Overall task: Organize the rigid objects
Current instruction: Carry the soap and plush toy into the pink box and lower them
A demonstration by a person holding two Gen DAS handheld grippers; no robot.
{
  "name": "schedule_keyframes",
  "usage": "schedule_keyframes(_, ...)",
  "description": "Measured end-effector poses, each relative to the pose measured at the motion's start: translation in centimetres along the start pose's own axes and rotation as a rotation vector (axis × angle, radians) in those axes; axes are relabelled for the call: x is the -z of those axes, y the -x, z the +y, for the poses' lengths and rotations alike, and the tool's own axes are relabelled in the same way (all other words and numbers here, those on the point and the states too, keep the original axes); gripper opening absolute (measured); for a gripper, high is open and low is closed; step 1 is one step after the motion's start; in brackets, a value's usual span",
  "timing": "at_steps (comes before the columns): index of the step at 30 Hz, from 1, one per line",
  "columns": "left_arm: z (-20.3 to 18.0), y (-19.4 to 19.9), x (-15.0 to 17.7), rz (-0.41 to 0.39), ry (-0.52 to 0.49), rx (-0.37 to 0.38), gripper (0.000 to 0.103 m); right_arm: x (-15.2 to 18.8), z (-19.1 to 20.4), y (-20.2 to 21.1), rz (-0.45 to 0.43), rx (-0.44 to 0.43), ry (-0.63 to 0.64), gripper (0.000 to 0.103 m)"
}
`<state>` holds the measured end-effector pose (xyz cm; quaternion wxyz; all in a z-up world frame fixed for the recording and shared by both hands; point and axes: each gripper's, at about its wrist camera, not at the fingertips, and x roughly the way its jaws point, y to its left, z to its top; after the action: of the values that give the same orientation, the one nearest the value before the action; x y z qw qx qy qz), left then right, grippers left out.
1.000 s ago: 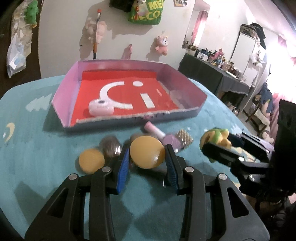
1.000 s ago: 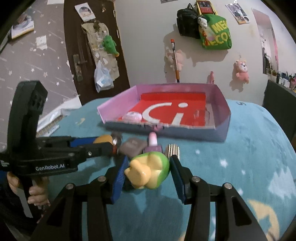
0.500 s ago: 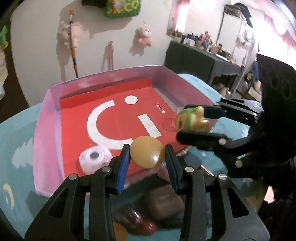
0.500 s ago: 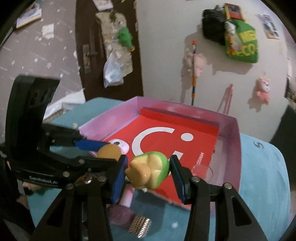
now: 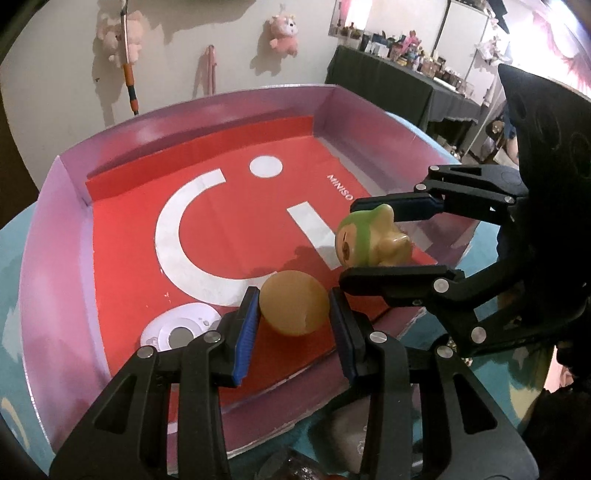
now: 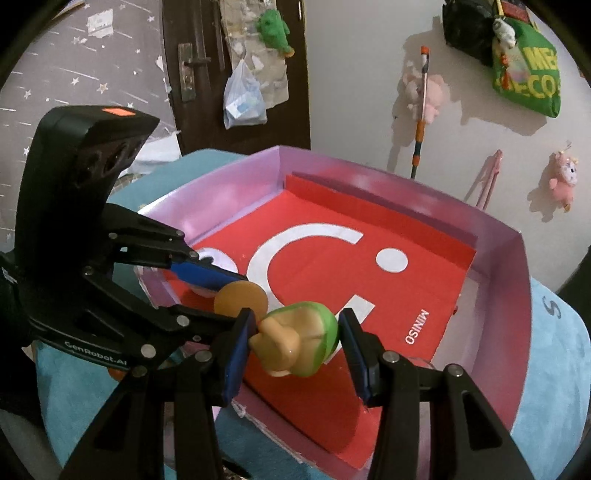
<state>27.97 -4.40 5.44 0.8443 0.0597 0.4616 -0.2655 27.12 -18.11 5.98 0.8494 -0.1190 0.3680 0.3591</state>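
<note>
- Currently both grippers hang over the near part of a shallow pink-walled box (image 5: 51, 236) whose floor is a red sheet printed with a white smiley mark and the word MINISO.
- Left gripper (image 5: 293, 310): jaws narrow, blue pads pressed on either side of a yellow-orange ball (image 5: 293, 308). Ball is held above the red floor near the box's near wall, just right of a round white disc-shaped object (image 5: 181, 328) that lies on the floor at the near left.
- Right gripper (image 6: 295, 343): jaws set somewhat wider, clamped on a small toy figure (image 6: 295, 343) with a green hood and tan body. Figure lies on its side between the pads, above the near right part of the red floor.
- From the left wrist view the right gripper (image 5: 373, 243) reaches in from the right with the toy figure (image 5: 369, 242) just right of and slightly beyond the ball; the two held things sit close, apart.
- From the right wrist view the left gripper (image 6: 229, 288) comes in from the left; its ball (image 6: 240, 301) sits just left of the figure.
- Box rests on a teal cloth-covered surface (image 6: 546, 373). Dark, indistinct objects lie on the cloth just outside the near wall; too blurred to identify.
- Far wall carries pink plush toys (image 5: 282, 31) and a green bag (image 6: 528, 81).
</note>
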Motion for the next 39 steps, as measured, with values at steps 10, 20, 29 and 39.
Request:
schedule_keyframes(10, 0.0, -0.1, 0.1, 0.016, -0.017, -0.004, 0.036, 0.2, -0.2, -1.0, 0.064, 0.002, 0.03, 0.05)
schedule_keyframes(20, 0.0, -0.4, 0.2, 0.024, -0.011, -0.008, 0.036, 0.6, -0.2, -1.4, 0.092, 0.012, 0.038, 0.05)
schedule_keyframes(29, 0.0, -0.5, 0.2, 0.024, -0.019, -0.025, 0.042, 0.7, -0.1, -1.3, 0.1, 0.02, 0.041, 0.05)
schedule_keyframes(39, -0.3, -0.3, 0.3, 0.012, -0.025, -0.043, 0.056, 1.1, -0.1, -1.0, 0.104, 0.028, 0.034, 0.051)
